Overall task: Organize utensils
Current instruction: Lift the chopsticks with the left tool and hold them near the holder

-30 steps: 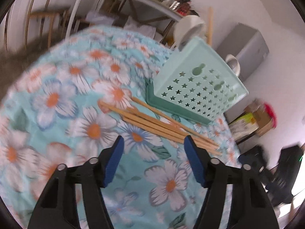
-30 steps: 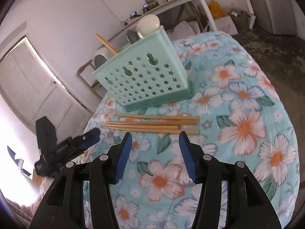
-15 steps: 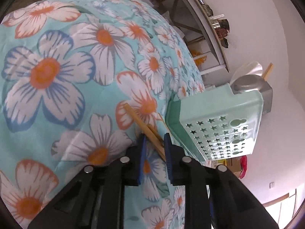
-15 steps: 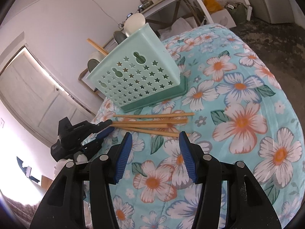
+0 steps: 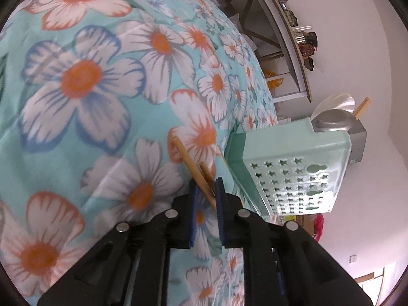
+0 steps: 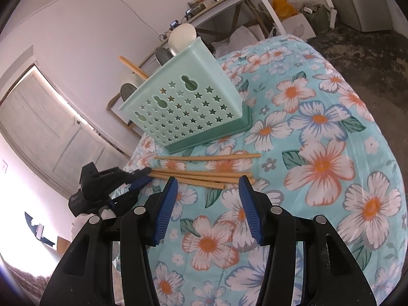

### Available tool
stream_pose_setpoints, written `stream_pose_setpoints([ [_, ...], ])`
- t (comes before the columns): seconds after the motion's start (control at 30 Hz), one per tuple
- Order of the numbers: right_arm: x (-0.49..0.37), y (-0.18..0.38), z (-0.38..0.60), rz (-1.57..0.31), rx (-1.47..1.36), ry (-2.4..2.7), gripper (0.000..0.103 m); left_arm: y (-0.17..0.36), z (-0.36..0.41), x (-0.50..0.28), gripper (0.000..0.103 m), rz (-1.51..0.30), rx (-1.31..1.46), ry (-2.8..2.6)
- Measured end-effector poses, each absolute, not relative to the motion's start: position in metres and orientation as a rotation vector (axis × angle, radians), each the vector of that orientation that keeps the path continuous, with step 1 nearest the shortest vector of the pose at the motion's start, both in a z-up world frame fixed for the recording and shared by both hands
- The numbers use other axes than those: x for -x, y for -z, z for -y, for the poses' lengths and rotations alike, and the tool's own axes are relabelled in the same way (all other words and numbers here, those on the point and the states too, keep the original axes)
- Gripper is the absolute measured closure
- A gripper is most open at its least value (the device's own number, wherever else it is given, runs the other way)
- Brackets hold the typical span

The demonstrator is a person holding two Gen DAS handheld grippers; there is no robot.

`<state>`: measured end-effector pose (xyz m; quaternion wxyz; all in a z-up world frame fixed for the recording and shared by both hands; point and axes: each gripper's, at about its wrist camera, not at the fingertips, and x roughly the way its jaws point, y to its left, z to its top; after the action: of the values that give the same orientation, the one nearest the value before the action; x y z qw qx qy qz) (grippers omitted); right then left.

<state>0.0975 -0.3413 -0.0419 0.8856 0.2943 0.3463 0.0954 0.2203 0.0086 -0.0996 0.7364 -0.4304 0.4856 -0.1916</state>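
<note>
Since a second ago the left tool (image 5: pixel 206 191) has been lowered and is closing on 1 chopstick (image 5: pixel 190 162) on the floral bed (image 5: pixel 84 76) beside the basket (image 5: pixel 293 178), while the right tool (image 6: pixel 207 191) is held half-open, empty.

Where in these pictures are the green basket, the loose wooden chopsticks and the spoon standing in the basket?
green basket (image 6: pixel 183 109): right wrist view, star-holed front wall.
chopsticks (image 6: pixel 204 173): right wrist view, mid-shaft.
spoon (image 5: pixel 331 122): left wrist view, metal bowl.
</note>
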Motion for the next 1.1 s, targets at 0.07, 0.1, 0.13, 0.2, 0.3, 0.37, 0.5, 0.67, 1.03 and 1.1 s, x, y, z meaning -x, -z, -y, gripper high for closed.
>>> stream_pose_setpoints([
  [0.07,-0.097,0.04,0.34,-0.718,-0.609,-0.197,0.054,0.098,-0.013,-0.214,0.09,-1.076,0.938,0.432],
  [0.1,-0.097,0.04,0.34,-0.718,-0.609,-0.197,0.054,0.097,-0.015,-0.21,0.09,-1.085,0.927,0.441],
  [0.13,-0.097,0.04,0.34,-0.718,-0.609,-0.199,0.054,0.096,-0.016,-0.208,0.09,-1.09,0.916,0.445],
  [0.2,-0.096,0.038,0.338,-0.716,-0.603,-0.2,0.054,0.093,-0.02,-0.201,0.09,-1.1,0.897,0.464],
  [0.3,-0.095,0.034,0.336,-0.712,-0.597,-0.203,0.054,0.091,-0.027,-0.193,0.09,-1.118,0.894,0.486],
  [0.37,-0.095,0.031,0.335,-0.707,-0.591,-0.204,0.054,0.088,-0.034,-0.187,0.09,-1.133,0.887,0.496],
  [0.5,-0.093,0.026,0.333,-0.698,-0.576,-0.204,0.054,0.079,-0.047,-0.177,0.09,-1.134,0.855,0.485],
  [0.67,-0.095,0.023,0.33,-0.71,-0.512,-0.185,0.055,0.079,-0.056,-0.175,0.089,-1.127,0.825,0.458],
  [1.03,-0.108,0.044,0.319,-0.825,-0.442,-0.175,0.066,0.087,-0.047,-0.181,0.088,-1.076,0.753,0.451],
  [1.1,-0.112,0.046,0.319,-0.83,-0.436,-0.16,0.067,0.088,-0.046,-0.182,0.088,-1.073,0.751,0.456],
])
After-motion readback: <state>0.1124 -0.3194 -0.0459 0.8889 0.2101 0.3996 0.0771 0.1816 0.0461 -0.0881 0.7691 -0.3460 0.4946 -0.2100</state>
